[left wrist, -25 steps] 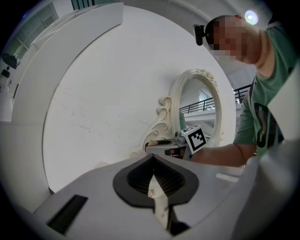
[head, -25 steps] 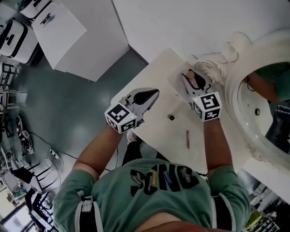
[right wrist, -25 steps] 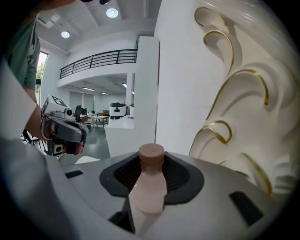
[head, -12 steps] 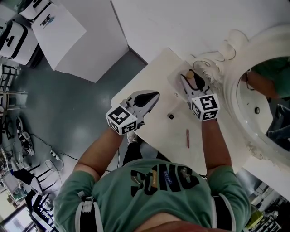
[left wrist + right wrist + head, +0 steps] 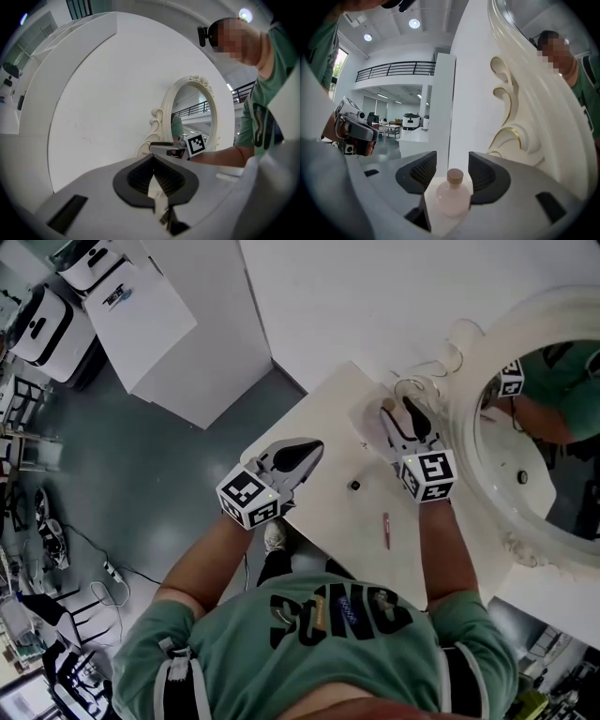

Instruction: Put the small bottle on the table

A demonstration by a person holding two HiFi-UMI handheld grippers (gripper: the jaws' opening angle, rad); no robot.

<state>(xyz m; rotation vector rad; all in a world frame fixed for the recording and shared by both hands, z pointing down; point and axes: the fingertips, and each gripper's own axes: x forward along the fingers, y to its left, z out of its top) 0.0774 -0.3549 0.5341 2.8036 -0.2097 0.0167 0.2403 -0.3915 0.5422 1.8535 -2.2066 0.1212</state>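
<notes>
My left claw [image 5: 302, 454] hangs over the table [image 5: 333, 407] on the side far from the mirror [image 5: 466, 399], its jaws clenched together on nothing. Closer to the mirror, right at the foot of its curled white frame, my right claw [image 5: 451, 162] has just been spreading its jaws, and they now stand released, wide apart. The small bottle [image 5: 452, 197] stands upright on the table between them, just below the ribbed pads, with a gap on each side so that neither pad presses it. It is a squat, round-bellied bottle of pale pinkish, cloudy glass, with a short neck capped in tan.
</notes>
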